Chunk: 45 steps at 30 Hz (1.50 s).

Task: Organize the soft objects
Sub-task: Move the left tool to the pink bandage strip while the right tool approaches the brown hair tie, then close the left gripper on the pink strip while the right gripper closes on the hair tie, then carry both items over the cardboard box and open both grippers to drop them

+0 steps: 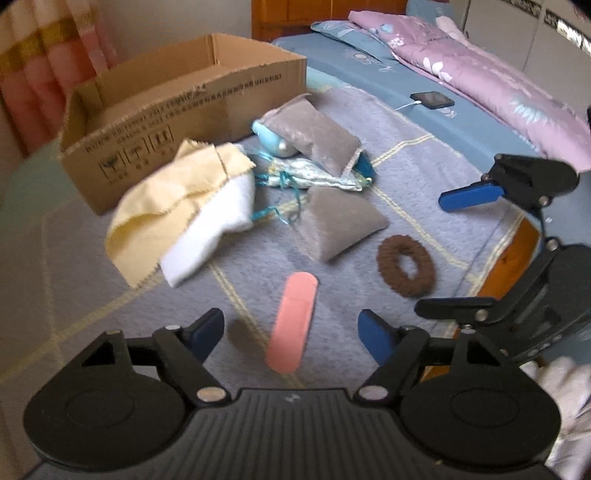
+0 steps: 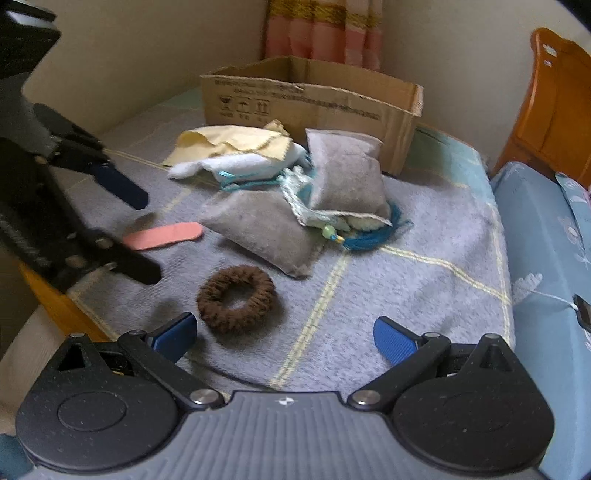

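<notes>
Soft objects lie on a grey blanket (image 1: 406,122) before an open cardboard box (image 1: 177,107): a yellow and white cloth (image 1: 181,210), two grey pouches (image 1: 314,136) (image 1: 340,225), a patterned drawstring bag (image 1: 314,177), a brown scrunchie (image 1: 404,264) and a pink strip (image 1: 291,321). My left gripper (image 1: 291,332) is open and empty, its fingers either side of the pink strip's near end. My right gripper (image 2: 284,332) is open and empty, just short of the scrunchie (image 2: 236,299). The box (image 2: 314,103) and pouches (image 2: 343,173) also show in the right wrist view.
A phone (image 1: 432,99) on a cable lies on the blue sheet, beside a purple floral quilt (image 1: 480,81). The wooden bed frame (image 1: 509,262) shows at the blanket's edge. A wooden headboard (image 2: 554,110) and curtains (image 2: 325,33) stand behind.
</notes>
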### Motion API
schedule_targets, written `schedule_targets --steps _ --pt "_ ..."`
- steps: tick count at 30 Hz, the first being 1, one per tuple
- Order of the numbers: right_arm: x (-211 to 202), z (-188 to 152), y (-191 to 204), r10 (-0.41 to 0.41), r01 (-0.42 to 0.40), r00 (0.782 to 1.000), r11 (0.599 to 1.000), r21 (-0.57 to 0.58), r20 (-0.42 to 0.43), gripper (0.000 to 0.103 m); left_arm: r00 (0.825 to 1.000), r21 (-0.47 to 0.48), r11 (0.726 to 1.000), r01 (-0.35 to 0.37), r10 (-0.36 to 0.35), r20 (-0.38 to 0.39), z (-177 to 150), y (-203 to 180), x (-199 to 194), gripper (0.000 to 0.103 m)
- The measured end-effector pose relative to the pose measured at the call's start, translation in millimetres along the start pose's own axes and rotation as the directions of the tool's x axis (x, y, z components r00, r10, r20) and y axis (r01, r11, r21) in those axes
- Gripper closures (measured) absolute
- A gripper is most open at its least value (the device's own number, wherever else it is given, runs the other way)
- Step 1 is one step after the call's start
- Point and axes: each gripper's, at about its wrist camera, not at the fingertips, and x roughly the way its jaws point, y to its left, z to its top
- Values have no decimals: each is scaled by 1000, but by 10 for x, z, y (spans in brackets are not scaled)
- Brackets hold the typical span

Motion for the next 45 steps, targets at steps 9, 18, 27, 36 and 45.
schedule_targets --steps 9,18,27,36,45 --pt "33 60 124 82 -80 996 994 -77 31 47 1000 38 999 16 -16 -7 -27 -39 16 51" --pt "31 118 120 110 -110 994 989 -97 -5 64 998 82 995 60 -57 -37 47 -65 35 68" --pt "-8 138 148 106 -108 994 980 -167 -23 63 998 87 996 3 3 -63 88 -135 34 84" --pt "6 160 95 96 -98 995 984 -146 -22 63 997 -41 997 -58 56 -53 93 -48 -48 86" --pt "-98 277 11 90 -89 996 986 -144 1 63 996 -105 991 -83 84 9 111 -5 -292 86"
